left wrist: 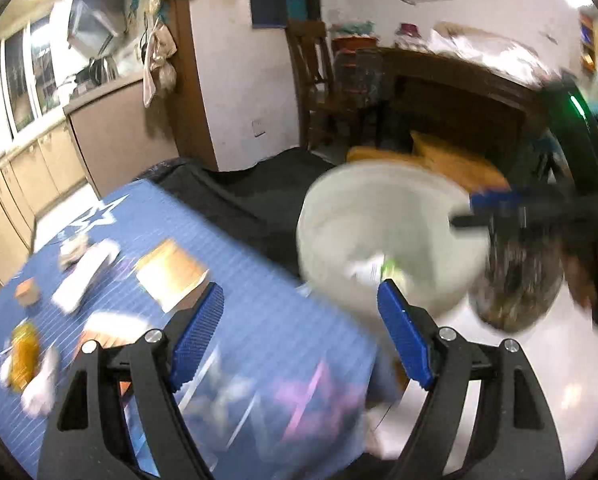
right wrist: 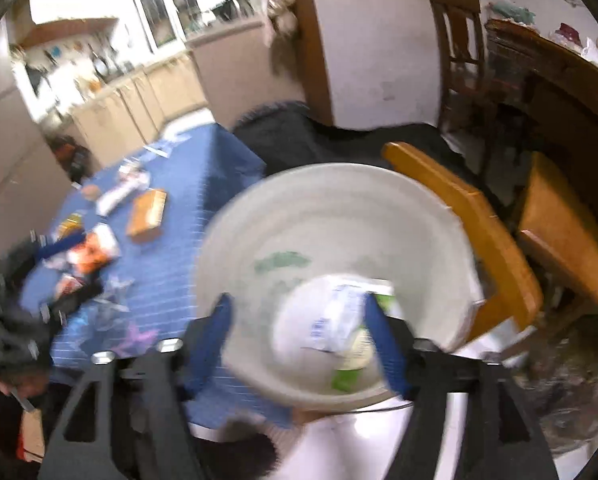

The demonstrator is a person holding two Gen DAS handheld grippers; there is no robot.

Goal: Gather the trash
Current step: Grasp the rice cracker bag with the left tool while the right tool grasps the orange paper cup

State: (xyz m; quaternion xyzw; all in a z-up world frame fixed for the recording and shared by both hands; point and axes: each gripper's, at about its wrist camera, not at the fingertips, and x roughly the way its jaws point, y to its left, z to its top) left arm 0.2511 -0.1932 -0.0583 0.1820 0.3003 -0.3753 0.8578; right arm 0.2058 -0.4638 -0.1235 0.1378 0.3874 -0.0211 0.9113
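One white bucket (right wrist: pixel 339 216), two wooden chairs (right wrist: pixel 495 236), one blue table (right wrist: pixel 203 184)

Bright indoor light, heavy motion blur, fisheye-warped edges

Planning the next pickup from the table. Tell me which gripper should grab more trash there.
Left, probably. The left gripper is open with nothing between its pads, over the blue table where litter lies. The right gripper is open too, but sits over the white bucket beside the table.
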